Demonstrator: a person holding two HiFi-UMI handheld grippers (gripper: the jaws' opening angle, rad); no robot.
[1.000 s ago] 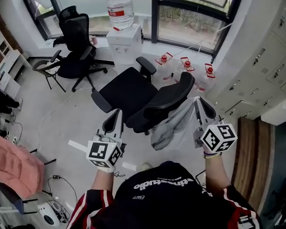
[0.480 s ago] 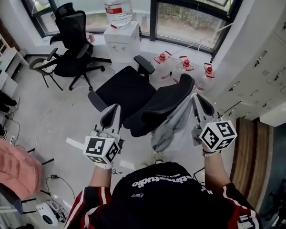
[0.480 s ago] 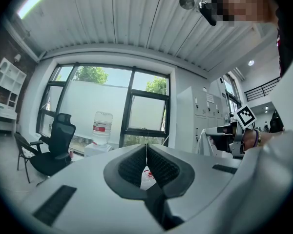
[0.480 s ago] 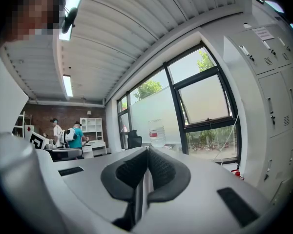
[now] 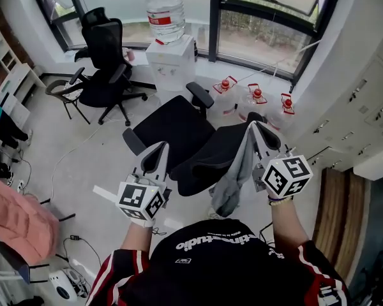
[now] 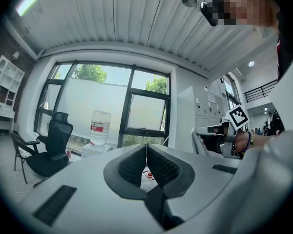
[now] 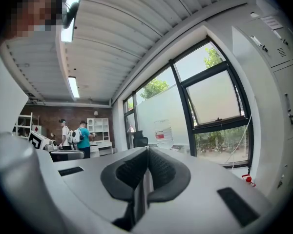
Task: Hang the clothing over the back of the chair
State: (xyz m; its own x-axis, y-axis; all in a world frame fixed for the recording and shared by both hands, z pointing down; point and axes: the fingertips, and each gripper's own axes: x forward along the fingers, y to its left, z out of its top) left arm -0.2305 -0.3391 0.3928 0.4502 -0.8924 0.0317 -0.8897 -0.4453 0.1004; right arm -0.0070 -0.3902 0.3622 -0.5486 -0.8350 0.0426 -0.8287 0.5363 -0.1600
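Grey clothing (image 5: 233, 174) pinched in closed jaws of right gripper (image 5: 254, 127), hanging at right corner of chair back (image 5: 201, 161); held high, likely to clear top edge. Left gripper (image 5: 158, 148) closed, empty, level alongside.

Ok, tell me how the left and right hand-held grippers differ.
The right hand-held gripper is shut on the grey garment, which hangs from it; the left hand-held gripper is shut on nothing. In the head view the right one sits at the upper end of the black office chair's backrest, the left beside its lower end. Both have their jaws together.
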